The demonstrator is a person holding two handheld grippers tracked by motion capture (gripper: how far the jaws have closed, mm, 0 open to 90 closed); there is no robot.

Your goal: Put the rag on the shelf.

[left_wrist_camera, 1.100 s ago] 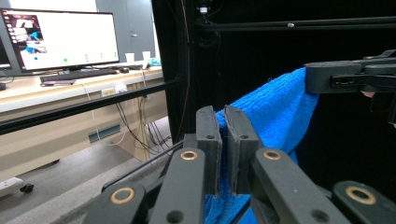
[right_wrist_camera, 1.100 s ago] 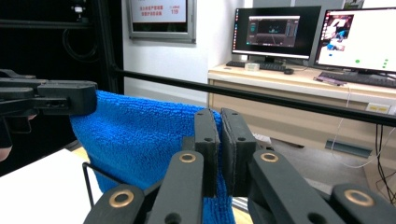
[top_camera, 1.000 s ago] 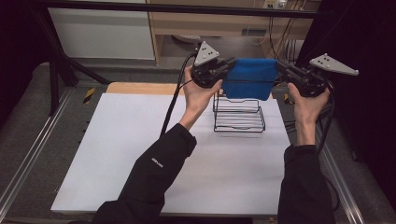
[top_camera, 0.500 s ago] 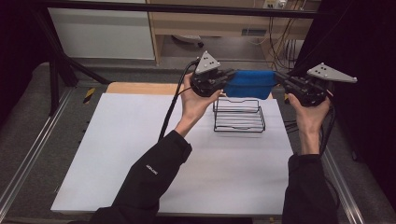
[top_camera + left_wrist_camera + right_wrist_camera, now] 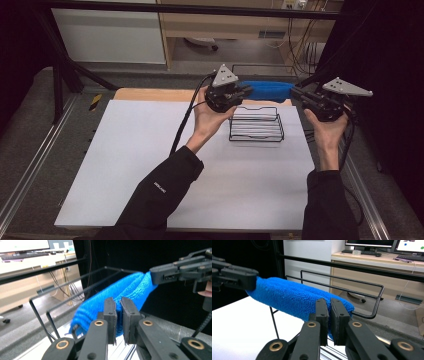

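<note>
With the left gripper [image 5: 243, 91] and right gripper [image 5: 299, 95] each clamped on one end of the blue towel [image 5: 270, 90], stretched above the wire rack [image 5: 256, 125] at upper centre, both should descend level, keeping it taut.

Blue cloth [image 5: 270, 90], black wire rack [image 5: 256, 125], white table [image 5: 125, 150], black sleeves [image 5: 160, 190]

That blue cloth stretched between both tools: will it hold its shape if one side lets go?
Probably not. The blue terry cloth looks soft and bunched, so the freed end would likely flop down onto the black wire rack. It seems light: the left tool and the right tool carry it by small pinches. Its looped pile should resist slipping.
</note>
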